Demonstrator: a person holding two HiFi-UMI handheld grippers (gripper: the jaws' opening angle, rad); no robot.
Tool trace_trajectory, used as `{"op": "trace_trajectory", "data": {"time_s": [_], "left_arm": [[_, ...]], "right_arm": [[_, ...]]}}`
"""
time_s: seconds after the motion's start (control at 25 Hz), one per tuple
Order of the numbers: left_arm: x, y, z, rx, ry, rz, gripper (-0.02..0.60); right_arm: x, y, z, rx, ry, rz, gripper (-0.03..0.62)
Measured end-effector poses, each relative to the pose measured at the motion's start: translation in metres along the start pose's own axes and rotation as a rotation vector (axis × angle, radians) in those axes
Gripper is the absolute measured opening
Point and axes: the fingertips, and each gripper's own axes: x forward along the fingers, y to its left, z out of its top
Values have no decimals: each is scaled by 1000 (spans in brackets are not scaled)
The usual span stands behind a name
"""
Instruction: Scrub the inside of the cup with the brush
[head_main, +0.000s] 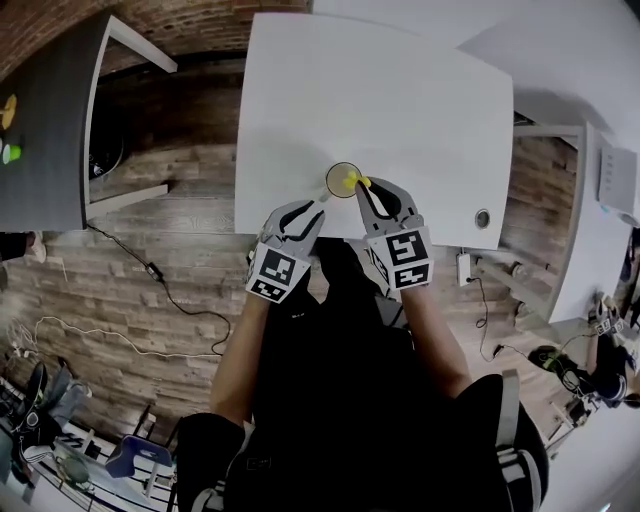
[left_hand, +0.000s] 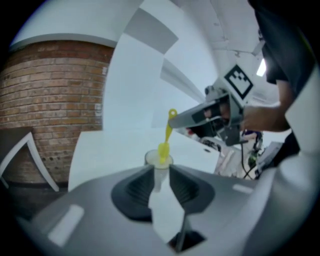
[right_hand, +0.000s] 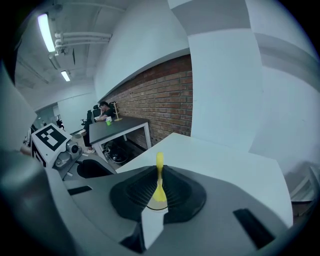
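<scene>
Near edge of white table (head_main: 400, 90): 2 hand-held grippers, 1 cup, 1 brush.

- Right gripper (right_hand: 159, 172): ribbed dark pads clamped on the thin yellow brush (right_hand: 159, 189). Handle end pokes up past the jaw tips.
- Left gripper (left_hand: 160, 172): jaws apart with a narrow gap, pads pressing on nothing.
- Cup (left_hand: 159, 159): small, round, translucent, upright on the table just beyond the left gripper's tips.
- Brush: 1 piece, slim stem with a thicker end. That end sits at the cup's mouth; contact with the inner wall cannot be made out.

View differences:
- Left gripper view alone shows the brush side-on, slanting from the right gripper's tips down to the cup.
- Right gripper view alone shows a person (right_hand: 105, 111) seated at a dark desk (right_hand: 117, 126).
- Head view alone shows both grippers together, flanking the cup. It also shows 2 marker cubes (head_main: 277, 272), black-and-white, 1 per gripper, and a wood-plank floor (head_main: 120, 250) with loose cables (head_main: 160, 285).

Gripper shells are smooth, matte grey. A brick wall (right_hand: 160, 95) stands behind the desk.
</scene>
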Motion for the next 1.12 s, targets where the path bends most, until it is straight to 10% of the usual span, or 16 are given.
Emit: {"op": "trace_trajectory", "data": {"time_s": [0.32, 1.12], "left_arm": [[-25, -2, 52, -1, -132, 105, 5], [-77, -11, 133, 22, -297, 238, 3]], "right_arm": [[-17, 5, 7, 33, -37, 6, 32], [-64, 16, 37, 137, -196, -11, 32]]}}
